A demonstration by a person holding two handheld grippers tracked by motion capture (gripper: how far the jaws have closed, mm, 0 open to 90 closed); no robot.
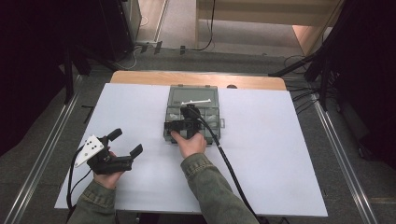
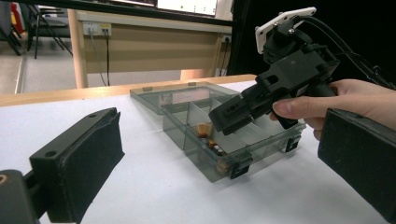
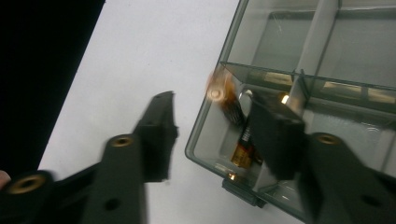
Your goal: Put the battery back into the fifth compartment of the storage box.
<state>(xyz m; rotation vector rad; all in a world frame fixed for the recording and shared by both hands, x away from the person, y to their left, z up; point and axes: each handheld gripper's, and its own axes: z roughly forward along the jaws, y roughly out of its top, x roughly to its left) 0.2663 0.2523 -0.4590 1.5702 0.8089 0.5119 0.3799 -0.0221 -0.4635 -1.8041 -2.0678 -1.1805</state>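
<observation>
White worktop (image 1: 261, 158) carries a grey compartment box (image 1: 173, 95) at centre; right gripper (image 3: 212, 128), jaws spread, hovers over batteries (image 3: 243, 151), one blurred, perhaps falling. Left gripper (image 1: 126, 142), lower left, is spread too.

A white sheet (image 1: 280, 154) covers the table (image 1: 196, 78), whose wooden far edge shows bare beyond it. Grey floor (image 1: 42, 154) surrounds the table, with metal rails (image 1: 44, 161) running along its left and right sides and black cables (image 1: 299, 100) lying at the far right. At the far side stands a light wooden bench (image 1: 266, 18), lit brightly, while dark curtains (image 1: 32, 70) close off both sides of the room.
</observation>
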